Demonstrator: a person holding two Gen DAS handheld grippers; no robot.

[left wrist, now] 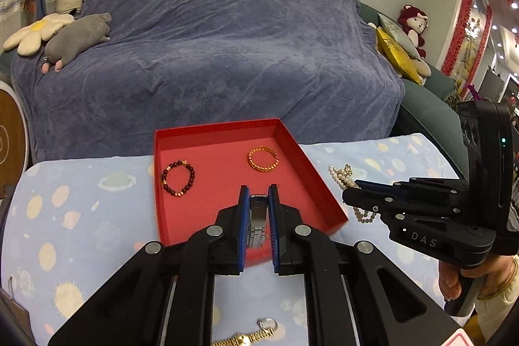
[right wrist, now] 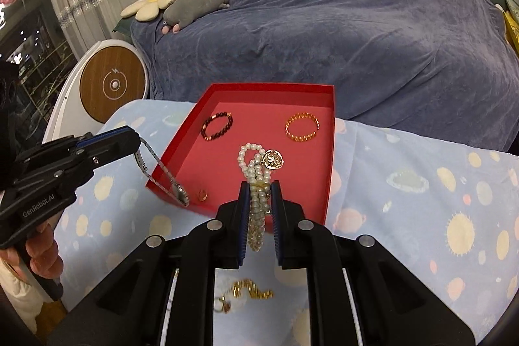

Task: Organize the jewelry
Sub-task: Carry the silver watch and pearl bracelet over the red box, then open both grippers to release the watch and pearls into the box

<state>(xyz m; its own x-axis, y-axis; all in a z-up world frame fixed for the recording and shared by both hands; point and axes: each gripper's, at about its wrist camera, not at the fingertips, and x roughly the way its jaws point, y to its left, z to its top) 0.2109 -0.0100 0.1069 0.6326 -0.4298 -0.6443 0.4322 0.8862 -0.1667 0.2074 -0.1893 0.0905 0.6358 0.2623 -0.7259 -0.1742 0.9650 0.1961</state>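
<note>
Already two bracelets lie in the shallow red tray (right wrist: 327, 132): a dark beaded bracelet (right wrist: 216, 125) toward its far left corner and a gold twisted bangle (right wrist: 302, 127) toward its far right corner. The tray sits at the far edge of a table under a pale blue planet-print cloth (right wrist: 421, 184), before a sofa draped in a blue-grey blanket (right wrist: 324, 21) with plush toys. A gold chain (right wrist: 253, 289) rests on the cloth near its front edge. The left gripper (left wrist: 259, 195), nearly shut, pinches a silver watch (left wrist: 258, 226) above the tray's near edge. The right gripper (right wrist: 261, 188), likewise nearly shut, clamps a pearl necklace (right wrist: 256, 177) with a round pendant over the tray.
</note>
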